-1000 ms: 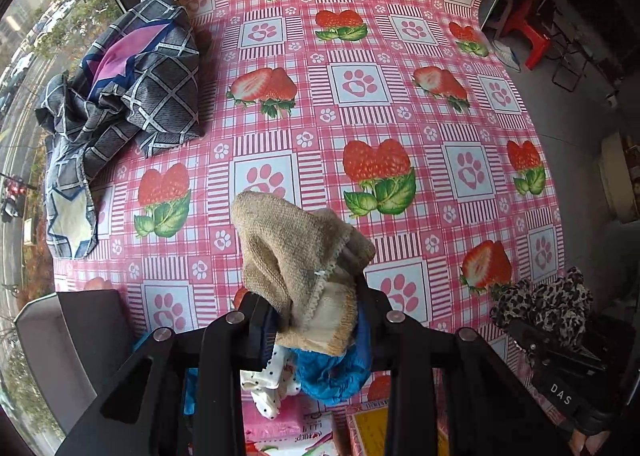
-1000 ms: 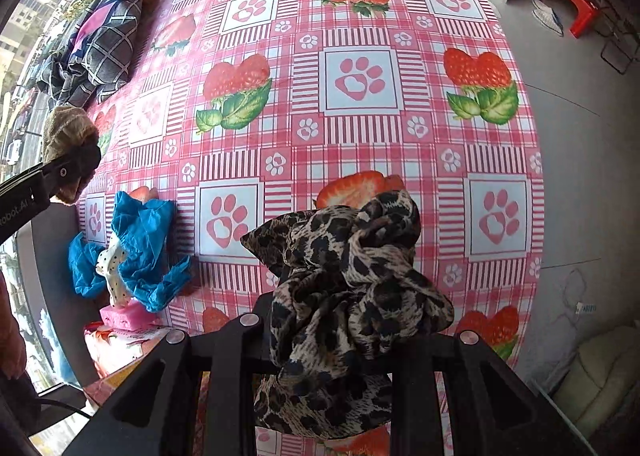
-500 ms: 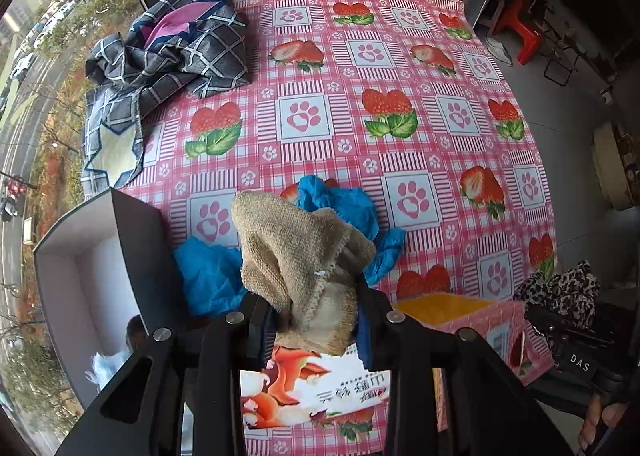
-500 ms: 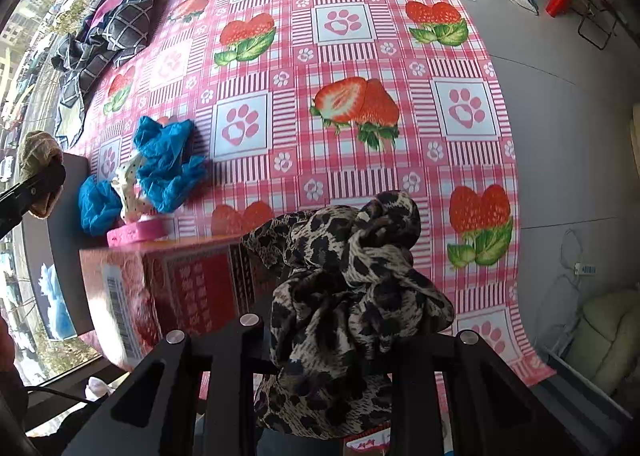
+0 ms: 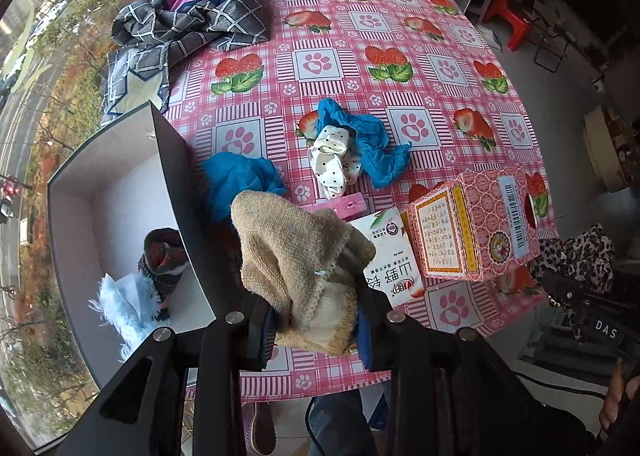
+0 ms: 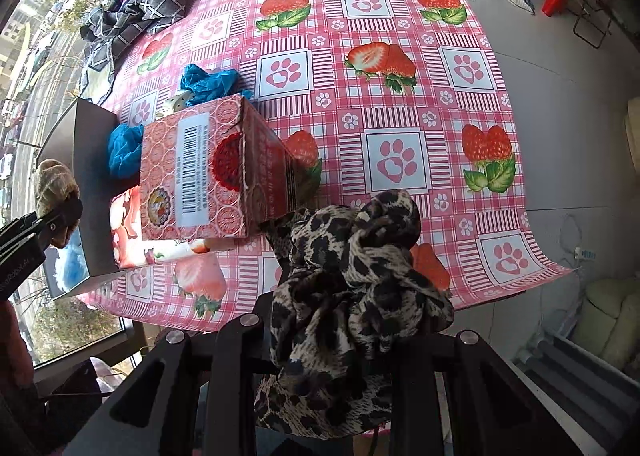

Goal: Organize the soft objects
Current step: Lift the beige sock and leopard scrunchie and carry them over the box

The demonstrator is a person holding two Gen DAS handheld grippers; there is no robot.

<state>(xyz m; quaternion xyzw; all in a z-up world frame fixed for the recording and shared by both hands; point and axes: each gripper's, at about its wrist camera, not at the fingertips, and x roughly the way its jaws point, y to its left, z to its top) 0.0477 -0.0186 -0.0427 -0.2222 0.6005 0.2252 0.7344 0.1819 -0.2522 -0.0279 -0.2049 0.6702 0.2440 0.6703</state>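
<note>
My left gripper (image 5: 316, 320) is shut on a tan knitted sock (image 5: 296, 256), held above the table's near edge beside an open grey box (image 5: 120, 184). The box holds a pale blue fluffy piece (image 5: 124, 300) and a dark checked piece (image 5: 162, 260). My right gripper (image 6: 344, 340) is shut on a leopard-print cloth (image 6: 352, 280), held off the table's near right edge. On the table lie two blue cloths (image 5: 376, 144) (image 5: 236, 180) and a white dotted sock (image 5: 332, 160). The left gripper and tan sock also show at the left of the right wrist view (image 6: 54, 188).
A pink patterned carton (image 5: 476, 224) and a white strawberry-print box (image 5: 388, 248) stand near the table's front edge. A small pink item (image 5: 344, 204) lies behind them. A grey checked blanket (image 5: 192, 16) is heaped at the far left. A red stool (image 5: 512, 16) stands beyond the table.
Both grippers have pulled back and risen from the table, each still holding its cloth. The open grey box, its contents and the cartons have come into fuller view.
</note>
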